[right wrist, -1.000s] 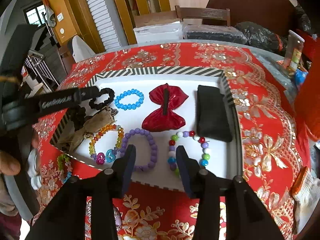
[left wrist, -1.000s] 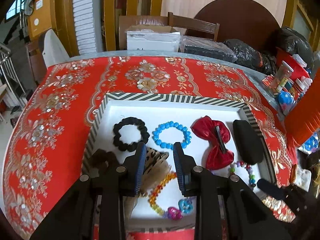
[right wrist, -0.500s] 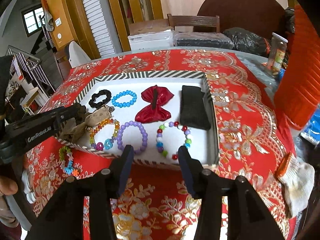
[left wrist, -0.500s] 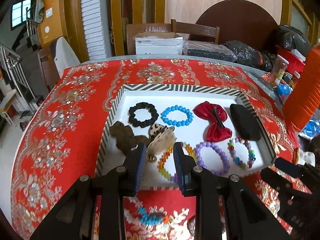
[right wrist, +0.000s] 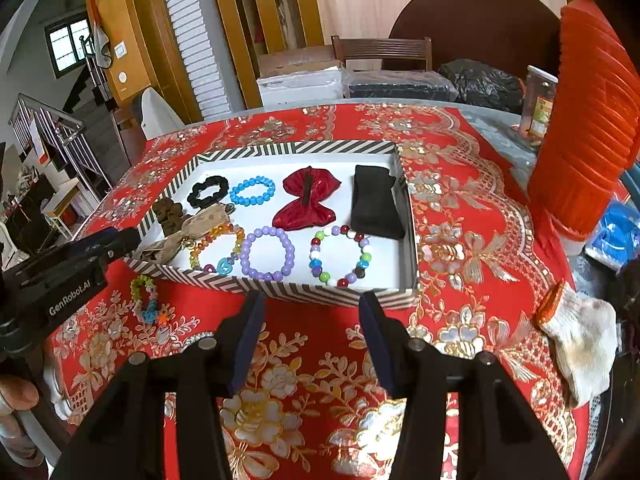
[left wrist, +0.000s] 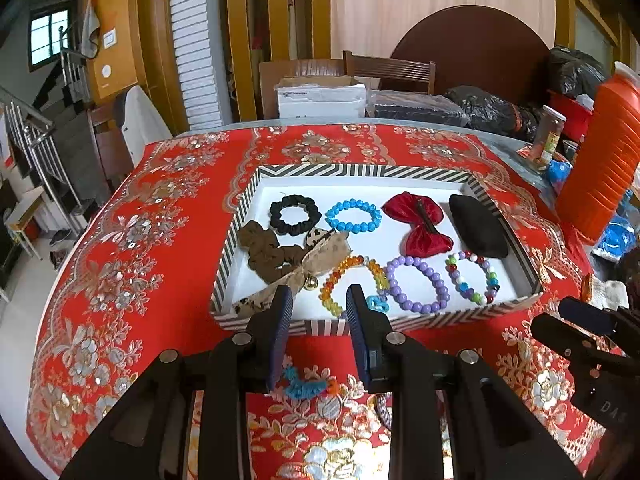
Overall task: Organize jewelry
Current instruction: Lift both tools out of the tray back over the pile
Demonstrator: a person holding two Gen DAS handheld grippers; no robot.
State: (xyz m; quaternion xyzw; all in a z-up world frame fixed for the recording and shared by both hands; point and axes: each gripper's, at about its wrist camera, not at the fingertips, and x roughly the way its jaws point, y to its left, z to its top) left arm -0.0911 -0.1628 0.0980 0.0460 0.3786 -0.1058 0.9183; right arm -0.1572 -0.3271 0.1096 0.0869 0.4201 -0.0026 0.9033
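A striped box tray on the red tablecloth holds a black scrunchie, a blue bead bracelet, a red bow, a black pouch, a purple bracelet, a multicolour bracelet, an amber bracelet, a brown scrunchie and a leopard bow. A colourful bracelet lies on the cloth in front of the tray. My left gripper is open and empty above it. My right gripper is open and empty at the tray's near edge.
An orange ribbed container, a jar and blue items stand at the right. A soiled white glove lies near the right front. Boxes and black bags sit behind the table.
Both grippers have pulled back from over the tray toward the table's near side. The leopard bow now lies in the tray, free of the left gripper. The right gripper has opened wider.
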